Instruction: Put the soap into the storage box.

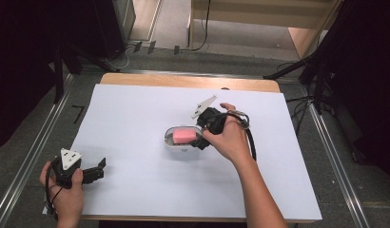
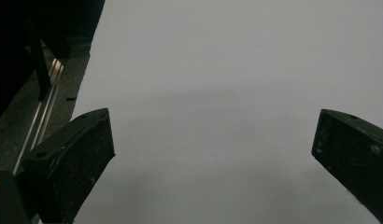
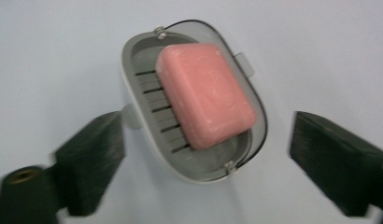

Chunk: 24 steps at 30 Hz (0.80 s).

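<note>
Right gripper view is showing a pink bar of soap (image 3: pixel 206 95) lying in a grey soap dish (image 3: pixel 133 60) with a slotted floor, the bar resting toward one side of the tray and leaving several of the slots uncovered. A clear lid (image 3: pixel 262 121) is hanging hinged along the far rim of the dish. The dish is sitting on a white sheet (image 3: pixel 54 51), and the two black jaws of the right gripper (image 3: pixel 206 161) are standing wide apart on either side of it, gripping nothing; one jaw is lying just beside the dish's rim, though contact is unclear.

From the high view, the dish (image 1: pixel 170 142) with its soap (image 1: pixel 184 136) is resting near the middle of the white sheet (image 1: pixel 136 109), which is covering a wooden table (image 1: pixel 188 81). The right gripper (image 1: pixel 200 137) is reaching the dish from its right side, held in the person's right hand (image 1: pixel 229 137).

Well apart, at the sheet's near left corner, the left hand (image 1: pixel 64 192) is holding the left gripper (image 1: pixel 99 169). Its jaws are spread wide over bare sheet (image 2: pixel 227 93) in the left gripper view, with nothing between them.
</note>
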Each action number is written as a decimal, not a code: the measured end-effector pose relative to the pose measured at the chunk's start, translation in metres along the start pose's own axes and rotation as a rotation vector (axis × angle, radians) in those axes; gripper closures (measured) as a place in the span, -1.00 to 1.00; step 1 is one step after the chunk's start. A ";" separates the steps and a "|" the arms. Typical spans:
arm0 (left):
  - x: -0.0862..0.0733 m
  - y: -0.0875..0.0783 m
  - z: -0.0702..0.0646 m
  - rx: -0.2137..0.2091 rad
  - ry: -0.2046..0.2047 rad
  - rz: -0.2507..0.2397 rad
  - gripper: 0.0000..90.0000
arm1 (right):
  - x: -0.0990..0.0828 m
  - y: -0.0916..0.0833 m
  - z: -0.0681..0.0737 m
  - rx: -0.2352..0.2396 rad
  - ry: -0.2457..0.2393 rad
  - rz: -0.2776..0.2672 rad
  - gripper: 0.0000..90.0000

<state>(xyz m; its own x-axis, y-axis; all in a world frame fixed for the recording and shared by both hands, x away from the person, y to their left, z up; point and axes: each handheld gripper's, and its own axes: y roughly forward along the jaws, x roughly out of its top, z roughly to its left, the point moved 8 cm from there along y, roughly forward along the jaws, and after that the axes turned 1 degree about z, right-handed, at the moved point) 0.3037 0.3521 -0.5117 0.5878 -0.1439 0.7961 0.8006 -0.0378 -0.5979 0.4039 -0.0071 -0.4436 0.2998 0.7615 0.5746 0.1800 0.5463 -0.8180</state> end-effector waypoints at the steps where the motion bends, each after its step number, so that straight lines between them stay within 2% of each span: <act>1: 0.000 0.000 0.000 0.000 0.000 0.000 -1.00 | 0.000 0.000 0.000 0.000 0.000 0.000 -0.66; 2: 0.000 0.000 0.000 0.000 0.000 -0.001 -1.00 | -0.003 -0.001 0.001 0.009 0.005 -0.005 -0.71; 3: 0.000 0.000 0.000 0.000 0.000 -0.001 -1.00 | -0.012 -0.003 -0.001 -0.016 0.033 -0.007 -0.70; 6: 0.000 0.000 0.000 0.002 0.001 0.000 -1.00 | -0.020 -0.009 -0.004 -0.046 0.070 -0.038 -0.71; 12: 0.000 0.001 0.000 0.005 0.003 0.001 -1.00 | -0.038 -0.015 -0.010 -0.072 0.112 -0.075 -0.76; 14: 0.000 0.001 0.000 0.004 0.003 0.001 -1.00 | -0.041 -0.015 -0.011 -0.077 0.116 -0.074 -0.76; 21: 0.000 0.001 0.000 0.002 0.002 0.000 -1.00 | -0.067 -0.016 -0.012 -0.094 0.174 -0.080 -0.76; 24: 0.000 0.000 0.000 0.002 0.002 0.000 -1.00 | -0.078 -0.018 -0.012 -0.104 0.192 -0.097 -0.76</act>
<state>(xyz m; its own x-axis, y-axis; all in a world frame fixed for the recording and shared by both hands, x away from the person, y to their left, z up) 0.3041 0.3518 -0.5119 0.5872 -0.1458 0.7962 0.8011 -0.0363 -0.5975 0.3885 -0.0810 -0.4739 0.4473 0.6212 0.6435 0.3094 0.5676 -0.7630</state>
